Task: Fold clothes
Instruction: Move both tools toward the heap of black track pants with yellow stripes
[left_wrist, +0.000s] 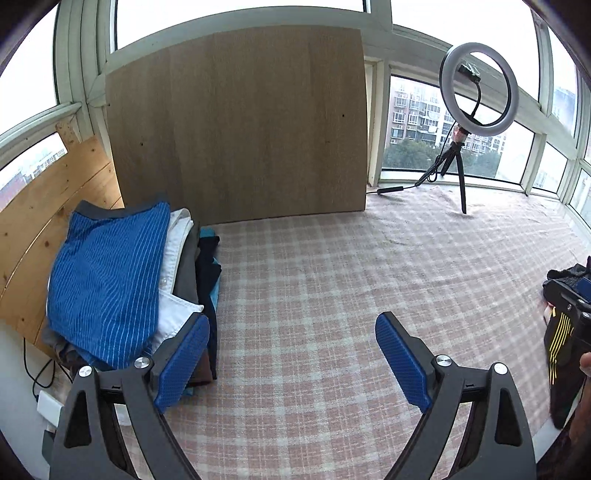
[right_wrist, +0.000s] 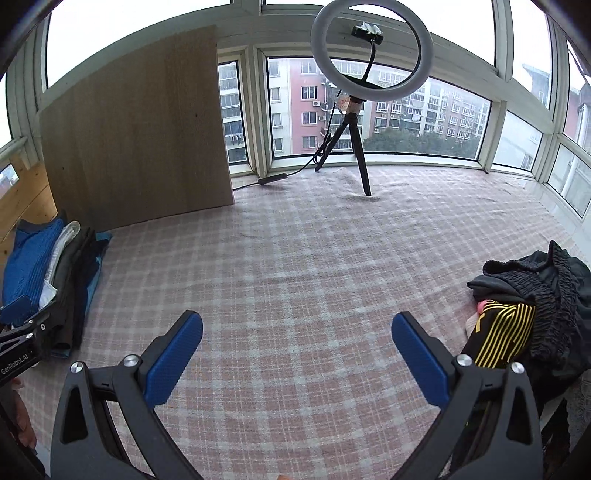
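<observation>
A stack of folded clothes (left_wrist: 110, 284), topped by a blue striped garment, sits at the left on the pink checked cloth (left_wrist: 314, 295); it also shows in the right wrist view (right_wrist: 44, 280). A heap of unfolded dark clothes (right_wrist: 535, 306) with a black and yellow striped garment (right_wrist: 506, 332) lies at the right; its edge shows in the left wrist view (left_wrist: 561, 332). My left gripper (left_wrist: 291, 354) is open and empty, its left finger beside the stack. My right gripper (right_wrist: 297, 354) is open and empty over bare cloth, left of the heap.
A wooden board (left_wrist: 236, 125) stands upright at the back left. A ring light on a tripod (right_wrist: 362, 92) stands by the windows with its cable on the cloth. A pale plank (left_wrist: 44, 236) leans at the far left.
</observation>
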